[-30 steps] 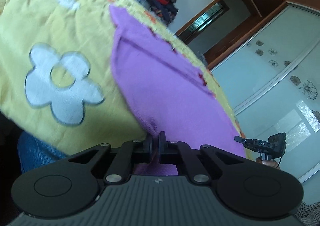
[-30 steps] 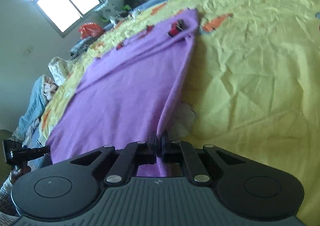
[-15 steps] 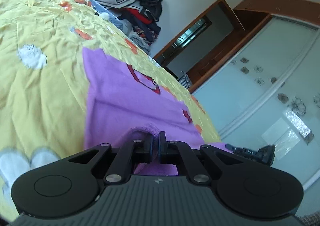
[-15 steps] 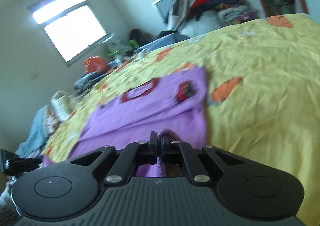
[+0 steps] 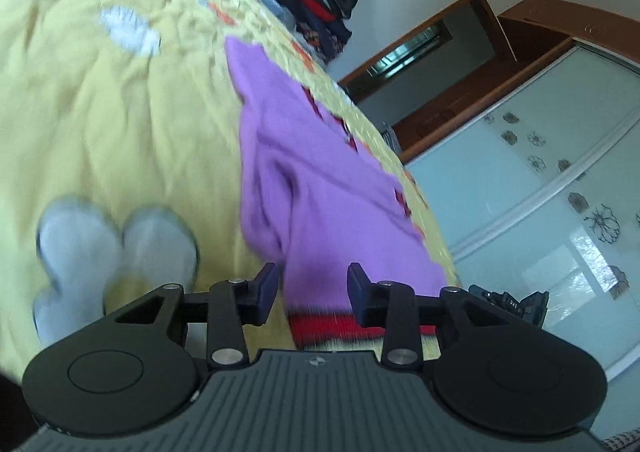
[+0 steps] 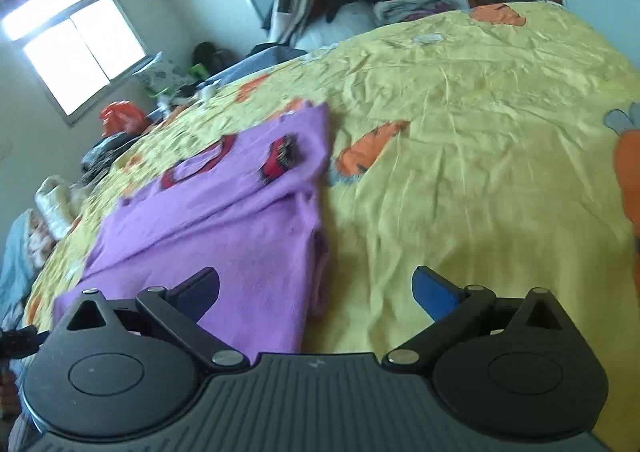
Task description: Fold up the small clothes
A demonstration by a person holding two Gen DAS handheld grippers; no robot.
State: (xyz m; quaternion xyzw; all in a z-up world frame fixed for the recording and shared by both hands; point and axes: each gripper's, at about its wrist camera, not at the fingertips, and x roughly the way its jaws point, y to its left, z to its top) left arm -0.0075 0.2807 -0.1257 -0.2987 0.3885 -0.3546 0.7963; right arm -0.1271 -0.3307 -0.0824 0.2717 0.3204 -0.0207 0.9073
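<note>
L gripper [image 5: 312, 286] first: jaws opening, about a third apart, purple top [image 5: 320, 188] lying between them but pads not pressing, so nothing held. Red hem band [image 5: 340, 322] sits right under the tips. Top lies on the yellow sheet [image 5: 120, 124], collar end far from the cam, a loose ridge of cloth running up its near-left side.

R gripper [image 6: 316, 292]: jaws opening too, splayed abt as wide as they go, empty. Top's folded edge [image 6: 316, 236] lies betw the fingers, closer to the L one; red collar [image 6: 200, 168] and red patch [image 6: 280, 160] face up further back.

Looks like a release after laying the hem. To do it well, I'd say: let both go fully before lifting, pull straight back so pads don't drag the knit, then flatten that ridge on the L side before the next fold. Soft knit, likely to bunch if snagged.
</note>
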